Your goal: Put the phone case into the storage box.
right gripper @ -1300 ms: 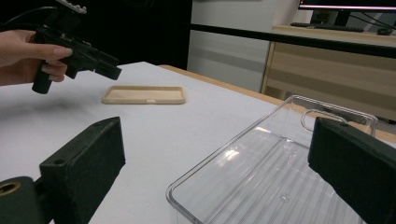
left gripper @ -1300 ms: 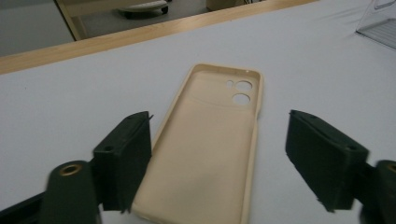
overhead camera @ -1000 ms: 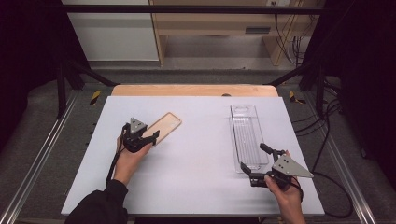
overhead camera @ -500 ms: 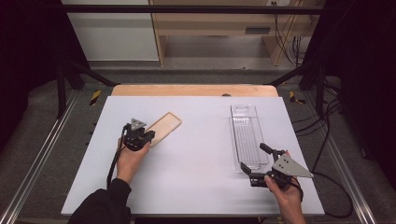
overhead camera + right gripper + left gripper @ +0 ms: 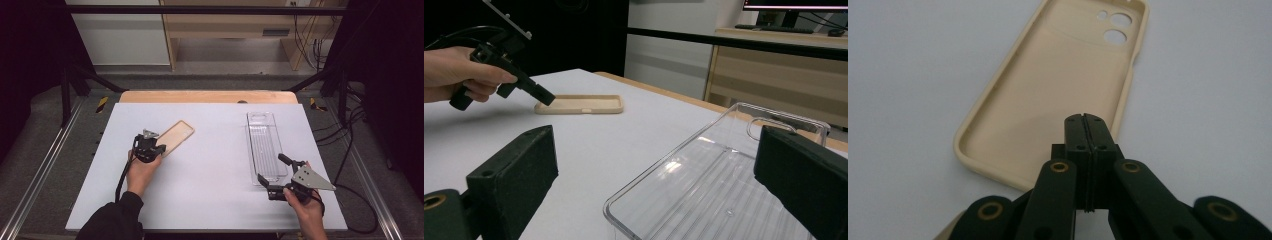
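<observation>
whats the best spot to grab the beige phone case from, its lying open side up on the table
Grip the raised side wall of the phone case, one jaw inside the cavity and one outside, coming from above at the near end. It lies flat and open side up, so the thin rim is probably the only part that offers a pinch. The left gripper hovers there, shut.

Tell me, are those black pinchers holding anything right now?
No, nothing is held. The left gripper is shut and empty, just above the near end of the beige phone case. The right gripper is open by the clear tray.
</observation>
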### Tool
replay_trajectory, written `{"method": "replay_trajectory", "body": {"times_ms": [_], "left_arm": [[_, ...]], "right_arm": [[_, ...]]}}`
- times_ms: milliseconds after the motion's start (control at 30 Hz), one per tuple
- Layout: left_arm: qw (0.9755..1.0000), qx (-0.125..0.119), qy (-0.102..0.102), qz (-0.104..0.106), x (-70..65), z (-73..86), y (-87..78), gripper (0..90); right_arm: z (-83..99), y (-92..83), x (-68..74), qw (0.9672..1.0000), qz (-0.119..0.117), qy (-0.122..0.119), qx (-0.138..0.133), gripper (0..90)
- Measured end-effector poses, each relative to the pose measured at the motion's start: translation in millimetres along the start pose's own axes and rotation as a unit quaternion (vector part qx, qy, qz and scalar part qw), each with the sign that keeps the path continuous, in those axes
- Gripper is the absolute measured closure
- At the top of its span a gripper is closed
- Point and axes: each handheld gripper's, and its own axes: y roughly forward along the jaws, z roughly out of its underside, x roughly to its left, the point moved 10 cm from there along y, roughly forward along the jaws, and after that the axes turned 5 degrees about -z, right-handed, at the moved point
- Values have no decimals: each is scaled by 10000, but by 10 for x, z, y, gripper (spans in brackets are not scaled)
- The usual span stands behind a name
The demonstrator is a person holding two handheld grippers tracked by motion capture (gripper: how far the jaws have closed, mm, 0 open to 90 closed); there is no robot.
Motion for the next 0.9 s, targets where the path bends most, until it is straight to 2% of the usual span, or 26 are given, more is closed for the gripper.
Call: {"method": "replay_trajectory", "body": {"times_ms": [133,200,367,500,600,800,900], "left_arm": [[9999,127,-9,68,-26,33,11,900],[9997,222,38,24,-11,58,14,900],[9993,364,-9,90,17,94,15,900],[9987,487,91,129,16,131,-31,900],[9978,595,219,181,-19,205,-115,900],[9968,619,370,345,-74,367,-281,900],[9961,652,368,470,-96,477,-394,900]], "right_arm": [[4,4,0,10000,-13,-17,10,41],[10,8,2,10000,-28,9,17,41],[12,8,4,10000,-32,10,26,41],[12,4,0,10000,-20,9,25,41],[13,-4,-7,10000,-7,16,29,41],[11,-5,-3,10000,-3,12,27,41],[7,-18,-5,10000,11,1,22,41]]}}
